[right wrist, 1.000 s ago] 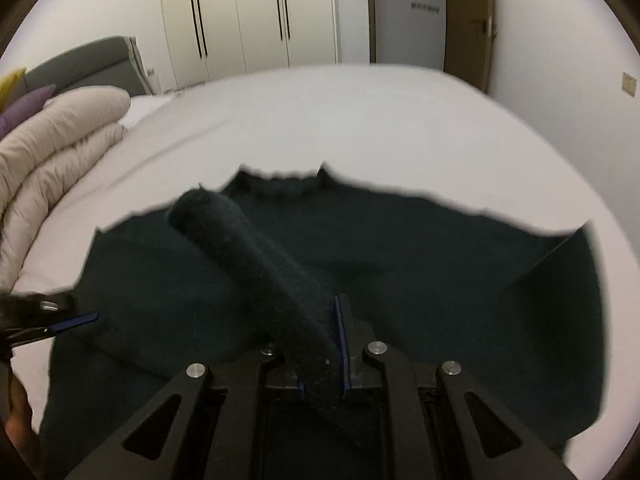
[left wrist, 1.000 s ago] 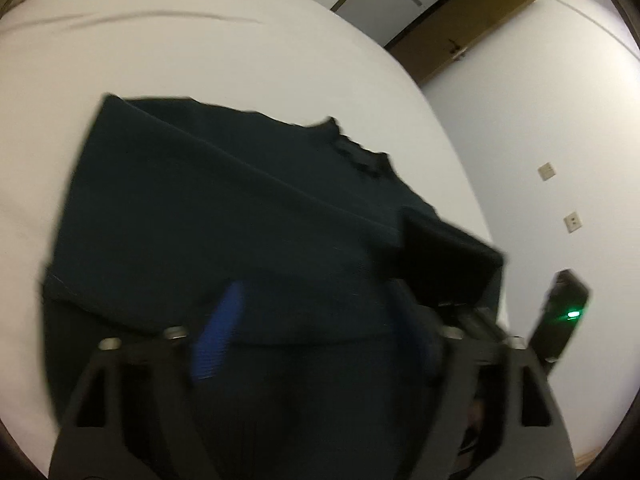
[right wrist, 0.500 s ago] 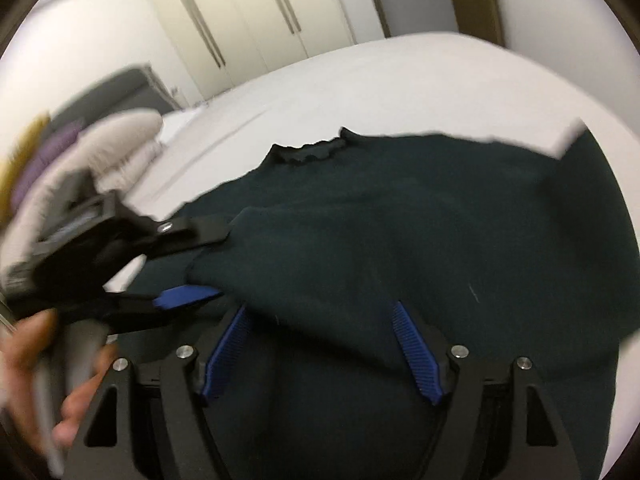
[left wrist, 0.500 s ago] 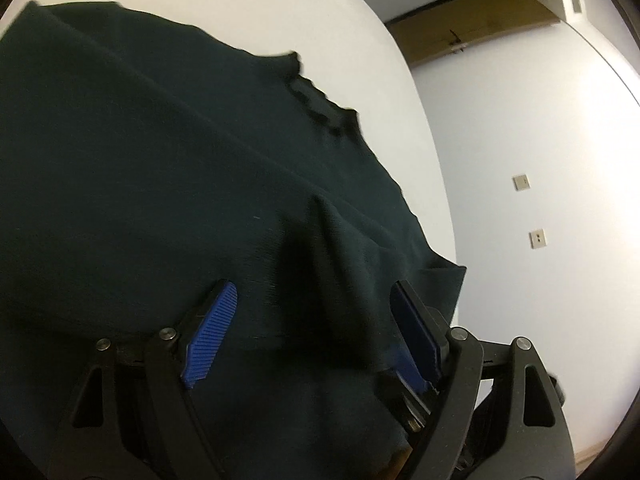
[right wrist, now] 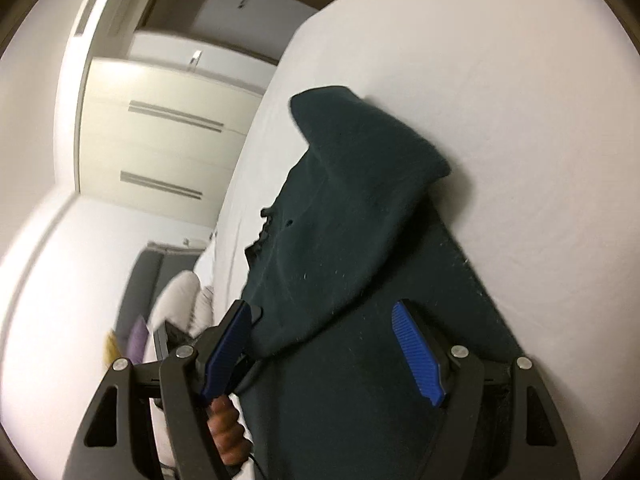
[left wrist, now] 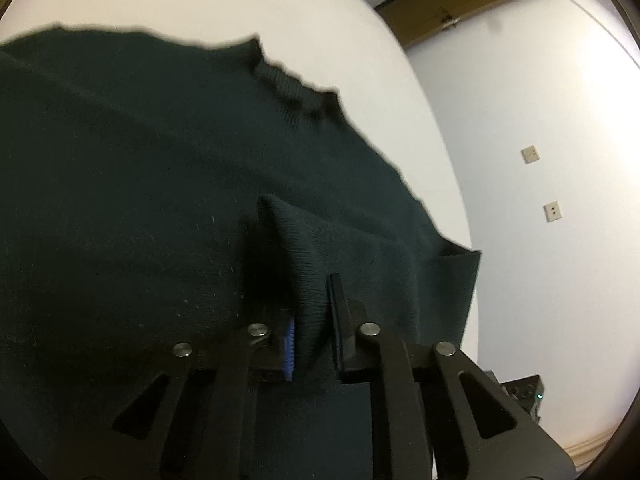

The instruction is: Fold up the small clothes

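I am folding a dark green sweater [left wrist: 160, 184] that lies spread on the white bed [left wrist: 240, 4]. My left gripper [left wrist: 310, 320] has just been closing, and now it is clenched on a raised fold of the sweater, right between its fingers. It looks like a sleeve end, but I cannot be sure. The rest of the sweater stretches away in front of this gripper, with the frilly neck [left wrist: 296, 88] far ahead and a bit to the right.

My right gripper [right wrist: 328, 344] has just been opening. Its blue pads [right wrist: 416, 356] stand wide apart and they press on nothing. The sweater [right wrist: 360, 240] lies under and ahead of it, running long and straight away from the fingers, with a bumpy folded part [right wrist: 360, 140] at the far end.

I think the left gripper does the next move, since it alone holds cloth. It should carry the fold across the sweater's body. The right one is free to hold things flat.
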`<state>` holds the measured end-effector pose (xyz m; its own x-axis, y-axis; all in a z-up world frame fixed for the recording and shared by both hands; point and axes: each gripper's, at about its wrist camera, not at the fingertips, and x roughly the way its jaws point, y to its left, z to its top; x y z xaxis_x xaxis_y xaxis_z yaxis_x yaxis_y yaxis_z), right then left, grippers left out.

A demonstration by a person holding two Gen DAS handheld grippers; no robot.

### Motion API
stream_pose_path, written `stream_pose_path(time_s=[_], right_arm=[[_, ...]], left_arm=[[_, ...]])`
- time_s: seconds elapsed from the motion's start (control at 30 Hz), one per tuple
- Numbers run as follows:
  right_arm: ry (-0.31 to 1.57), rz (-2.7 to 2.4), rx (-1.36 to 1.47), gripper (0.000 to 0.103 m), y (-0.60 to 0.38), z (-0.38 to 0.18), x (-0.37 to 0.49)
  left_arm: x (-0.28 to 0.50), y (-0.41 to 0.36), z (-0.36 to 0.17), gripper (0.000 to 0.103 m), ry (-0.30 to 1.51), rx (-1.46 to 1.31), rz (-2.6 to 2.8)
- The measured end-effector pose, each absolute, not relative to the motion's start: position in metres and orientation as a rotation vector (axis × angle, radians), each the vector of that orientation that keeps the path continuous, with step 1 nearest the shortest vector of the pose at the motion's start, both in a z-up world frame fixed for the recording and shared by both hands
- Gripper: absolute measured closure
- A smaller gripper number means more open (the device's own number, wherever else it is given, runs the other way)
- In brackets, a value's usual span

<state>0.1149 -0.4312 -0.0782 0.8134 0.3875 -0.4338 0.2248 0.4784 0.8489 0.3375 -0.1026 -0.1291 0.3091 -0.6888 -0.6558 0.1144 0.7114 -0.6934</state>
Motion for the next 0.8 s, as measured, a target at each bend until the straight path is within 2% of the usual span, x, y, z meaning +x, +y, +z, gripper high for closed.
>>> stream_pose_path(time_s=[0.17,0.27,0.47,0.63,0.8], right_arm=[[0.587,0.066,1.242,0.027,-0.440,-0.088,0.115],[0.555,0.070,1.344,0.021,-0.442,-0.094,0.122],[0.553,0.098,1.442,0.021,-0.442,-0.097,0.152],[0.473,0.113,1.493,0.020,-0.457,-0.095,0.179],[0.387,0.106,1.479,0.021,-0.475,-0.092,0.193]], left_arm=[[0.334,-0.087,-0.084,0.093,1.001,-0.562,-0.569],[0.331,-0.083,-0.062,0.093,0.936,-0.554,-0.601],[0.324,-0.072,-0.038,0.093,0.861,-0.540,-0.614],[0.327,-0.042,-0.035,0.093,0.835,-0.570,-0.581],[0.339,-0.016,-0.063,0.093,0.870,-0.586,-0.509]])
